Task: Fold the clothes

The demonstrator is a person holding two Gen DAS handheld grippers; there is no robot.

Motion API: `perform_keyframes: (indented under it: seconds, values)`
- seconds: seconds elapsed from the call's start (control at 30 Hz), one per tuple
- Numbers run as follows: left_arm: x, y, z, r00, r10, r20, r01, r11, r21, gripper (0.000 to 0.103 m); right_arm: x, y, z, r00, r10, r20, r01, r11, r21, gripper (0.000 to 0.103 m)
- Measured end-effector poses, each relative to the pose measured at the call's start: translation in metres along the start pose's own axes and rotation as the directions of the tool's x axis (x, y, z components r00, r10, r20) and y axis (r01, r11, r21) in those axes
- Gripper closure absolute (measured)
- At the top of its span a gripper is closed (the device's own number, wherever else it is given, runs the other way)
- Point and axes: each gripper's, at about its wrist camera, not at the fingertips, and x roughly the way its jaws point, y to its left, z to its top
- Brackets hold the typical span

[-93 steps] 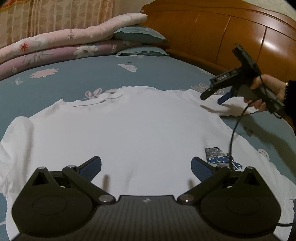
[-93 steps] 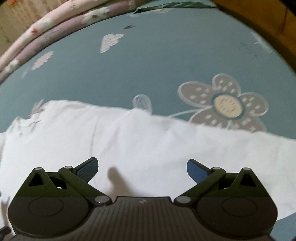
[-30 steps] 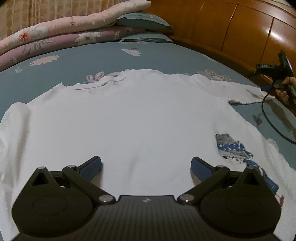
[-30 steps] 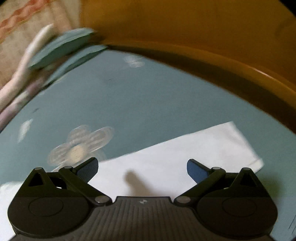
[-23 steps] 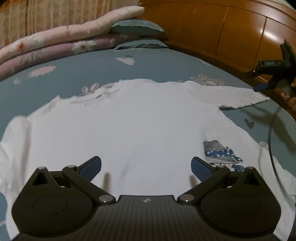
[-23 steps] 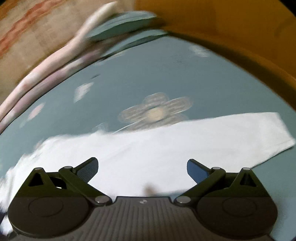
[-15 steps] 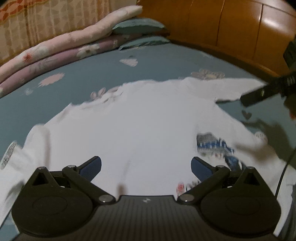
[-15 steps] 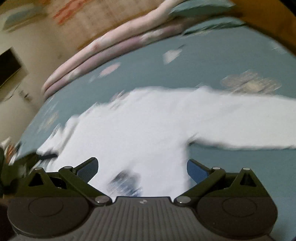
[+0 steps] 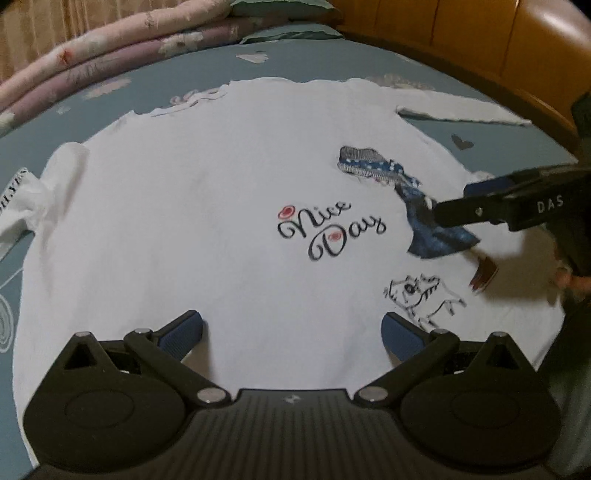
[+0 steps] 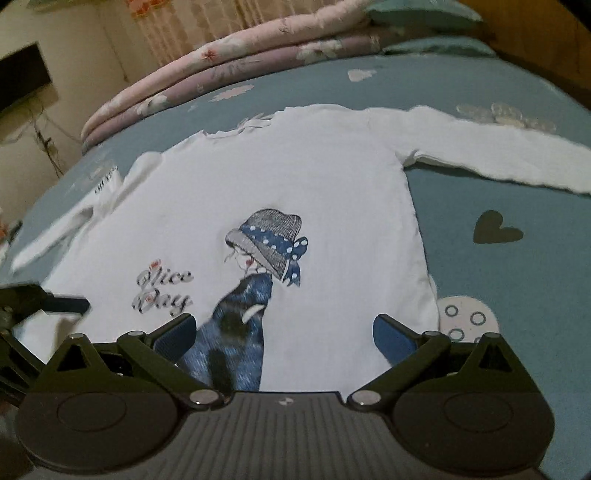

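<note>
On the bed: white long-sleeve shirt (image 10: 295,177) lies flat, print up, hem toward both grippers, on the blue bedspread (image 10: 498,192).
Sleeves: one sleeve (image 10: 498,155) stretched straight out sideways; the other sleeve (image 10: 74,214) bunched and partly doubled over.
Handling: looks like thin soft cotton, light, limp, no stiffness; probably drags and wrinkles on the spread.
Grip points: cuff or shoulder seam for sleeve folds, hem corners for the body fold; pinch one layer pair only.
Left gripper (image 9: 291,332): fingers spread, nothing held, over the hem.
Right gripper (image 10: 282,330): fingers spread, nothing held, over the print's lower part.
Around: stacked quilts (image 10: 221,70) and pillow (image 10: 417,14) well beyond the collar; wooden headboard (image 9: 480,48) near the straight sleeve.
Obstruction: nothing on the shirt; grippers may crowd each other.
</note>
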Motion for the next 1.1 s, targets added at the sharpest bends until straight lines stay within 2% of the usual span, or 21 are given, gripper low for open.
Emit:
perform_keyframes:
  seconds: [0.17, 0.3, 0.47, 0.57, 0.73, 0.83, 0.93, 1.0, 1.1]
  values:
    - [-0.005, 0.007, -0.007, 1.0, 0.013, 0.016, -0.012, 0.998, -0.066, 0.001, 0.002, 0.013, -0.013, 0.997, -0.062, 0.056, 0.066, 0.995, -0.071, 0.0]
    - [-0.006, 0.01, -0.009, 1.0, 0.017, 0.014, -0.016, 0.997, -0.072, 0.001, -0.003, 0.004, -0.019, 0.992, -0.021, 0.127, 0.022, 1.0, -0.006, 0.0]
    - [-0.006, 0.012, -0.012, 0.999, 0.021, 0.045, -0.017, 0.997, -0.08, 0.001, -0.005, -0.008, -0.007, 0.993, 0.007, 0.116, -0.027, 0.985, 0.172, 0.0]
    - [-0.007, 0.012, -0.014, 0.998, 0.015, 0.056, -0.011, 0.997, -0.073, 0.001, -0.005, -0.006, -0.004, 0.995, 0.02, 0.098, -0.038, 0.982, 0.187, 0.0]
    - [-0.014, 0.027, -0.001, 1.0, -0.014, 0.008, 0.015, 0.993, -0.118, 0.001, -0.005, 0.0, -0.001, 0.997, 0.044, 0.064, -0.056, 0.979, 0.197, 0.0]
    - [-0.033, 0.053, 0.016, 0.998, 0.042, 0.042, -0.036, 0.991, -0.133, 0.001, -0.004, 0.004, 0.001, 0.997, 0.058, 0.045, -0.066, 0.977, 0.204, 0.0]
    - [-0.055, 0.084, 0.033, 0.989, 0.118, 0.088, -0.103, 0.983, -0.154, 0.001, -0.004, 0.008, 0.003, 0.997, 0.073, 0.025, -0.076, 0.975, 0.21, 0.0]
    - [-0.067, 0.12, 0.039, 0.979, 0.181, 0.095, -0.157, 0.963, -0.217, 0.001, -0.004, 0.012, 0.004, 0.997, 0.077, 0.013, -0.079, 0.976, 0.201, 0.0]
    - [-0.081, 0.179, 0.04, 0.964, 0.256, 0.074, -0.22, 0.92, -0.324, 0.007, -0.004, 0.019, 0.004, 0.995, 0.098, 0.007, -0.097, 0.978, 0.187, 0.0]
